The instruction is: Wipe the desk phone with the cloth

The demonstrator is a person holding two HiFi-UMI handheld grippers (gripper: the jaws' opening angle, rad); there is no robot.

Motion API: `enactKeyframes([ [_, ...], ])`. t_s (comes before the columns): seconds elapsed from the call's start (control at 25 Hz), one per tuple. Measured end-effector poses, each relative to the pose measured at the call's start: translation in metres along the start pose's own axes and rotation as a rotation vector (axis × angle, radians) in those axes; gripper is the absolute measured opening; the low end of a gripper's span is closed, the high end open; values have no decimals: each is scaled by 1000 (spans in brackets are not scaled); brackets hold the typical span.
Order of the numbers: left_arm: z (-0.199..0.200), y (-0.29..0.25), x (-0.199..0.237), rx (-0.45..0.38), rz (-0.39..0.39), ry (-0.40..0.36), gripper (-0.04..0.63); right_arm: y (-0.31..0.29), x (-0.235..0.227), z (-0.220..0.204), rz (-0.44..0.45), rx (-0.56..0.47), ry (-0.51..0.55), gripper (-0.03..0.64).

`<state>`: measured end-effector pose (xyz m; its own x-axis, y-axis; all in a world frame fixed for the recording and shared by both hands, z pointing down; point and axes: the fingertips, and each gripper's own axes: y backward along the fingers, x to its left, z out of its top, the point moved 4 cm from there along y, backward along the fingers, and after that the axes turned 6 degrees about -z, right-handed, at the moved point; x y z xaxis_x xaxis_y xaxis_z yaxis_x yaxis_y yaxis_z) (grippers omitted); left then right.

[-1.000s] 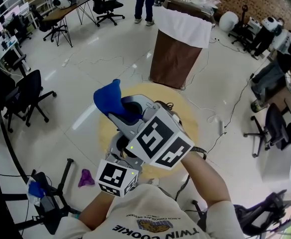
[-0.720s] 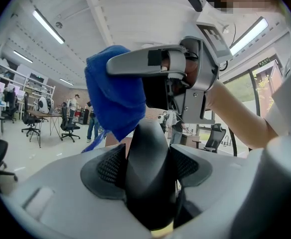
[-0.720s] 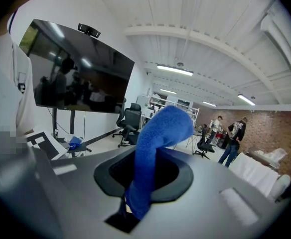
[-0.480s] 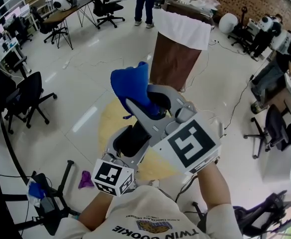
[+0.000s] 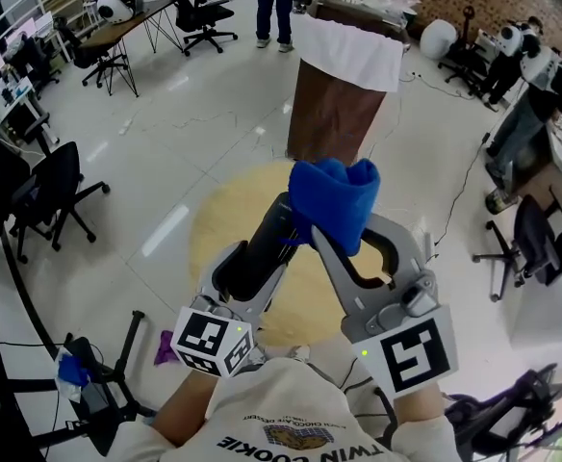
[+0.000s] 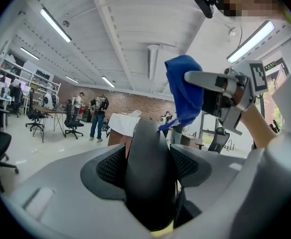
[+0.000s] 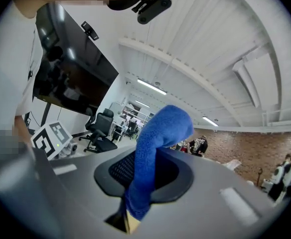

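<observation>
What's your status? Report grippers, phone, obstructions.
Left gripper shut on black handset, held up. Right gripper shut on blue cloth, cloth at handset's far end. Nothing between them.

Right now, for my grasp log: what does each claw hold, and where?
The left claw grips the black handset near one end. The right claw pinches the cloth by one end.

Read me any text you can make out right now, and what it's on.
"TWIN COOKIE": upside down in the head view, on the person's shirt.
A smaller line above it on the shirt: too blurred to read.
A green sign in the left gripper view: too small to read.
</observation>
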<state>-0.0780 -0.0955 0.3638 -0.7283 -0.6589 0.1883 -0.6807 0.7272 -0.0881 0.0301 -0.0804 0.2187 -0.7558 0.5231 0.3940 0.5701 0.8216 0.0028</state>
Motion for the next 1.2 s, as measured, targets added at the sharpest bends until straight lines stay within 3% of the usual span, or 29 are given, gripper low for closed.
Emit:
enactKeyframes([
  [0.32, -11, -4, -1, 19, 9, 9, 272, 46, -7, -66, -183, 14, -163, 61],
  [0.64, -47, -17, 10, 88, 32, 41, 272, 58, 2, -104, -174, 92, -225, 61],
  [1.2, -175, -47, 46, 348, 85, 135, 271, 64, 25, -177, -177, 232, -392, 61],
])
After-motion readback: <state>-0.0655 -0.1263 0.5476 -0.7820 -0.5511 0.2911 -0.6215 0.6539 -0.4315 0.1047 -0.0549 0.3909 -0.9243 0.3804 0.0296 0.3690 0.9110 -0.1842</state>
